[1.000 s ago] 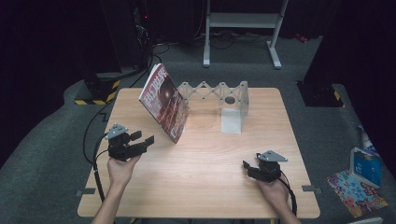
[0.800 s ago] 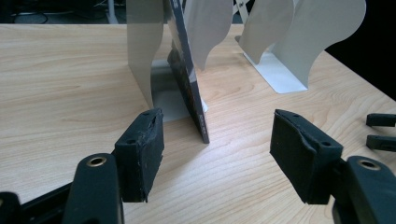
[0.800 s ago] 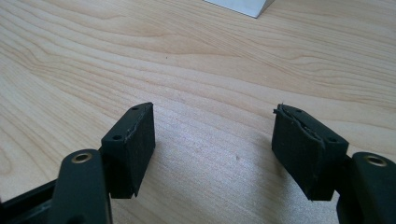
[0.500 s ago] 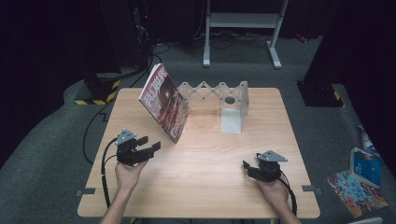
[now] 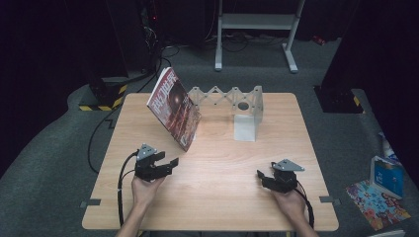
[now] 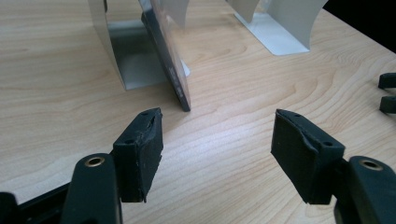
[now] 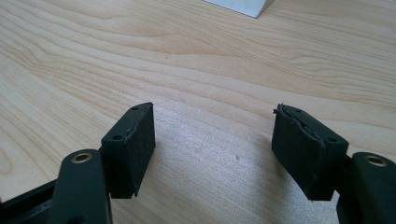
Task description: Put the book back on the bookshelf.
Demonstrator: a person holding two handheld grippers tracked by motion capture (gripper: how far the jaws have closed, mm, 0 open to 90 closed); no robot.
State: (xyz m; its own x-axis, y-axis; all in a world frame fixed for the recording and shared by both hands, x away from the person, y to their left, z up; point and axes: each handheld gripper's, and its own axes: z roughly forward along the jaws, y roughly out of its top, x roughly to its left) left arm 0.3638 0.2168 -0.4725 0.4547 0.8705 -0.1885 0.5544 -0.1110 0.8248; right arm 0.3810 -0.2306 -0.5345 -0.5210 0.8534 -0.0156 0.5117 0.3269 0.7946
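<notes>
A red-covered magazine [image 5: 173, 107] leans tilted against a white fold-out metal rack [image 5: 225, 95] at the back of the wooden table [image 5: 222, 158]. My left gripper [image 5: 171, 163] sits low over the table just in front of the magazine, jaws open and empty, pointing right. In the left gripper view the left gripper [image 6: 217, 135] faces the magazine's lower edge [image 6: 169, 63] and a white rack panel [image 6: 114, 51]. My right gripper [image 5: 261, 177] rests near the front right, open, with nothing between its jaws. In the right gripper view the right gripper [image 7: 215, 135] shows bare wood between its pads.
A taller white rack panel [image 5: 245, 126] stands right of the magazine. The right gripper's jaw tips [image 6: 387, 93] show at the edge of the left gripper view. On the floor to the right lie a blue box [image 5: 387, 175] and a colourful booklet [image 5: 378, 203].
My left gripper has come down and moved right, toward the table's front, ending nearer the magazine's foot. Its jaws kept the same width. The right gripper stayed still.
</notes>
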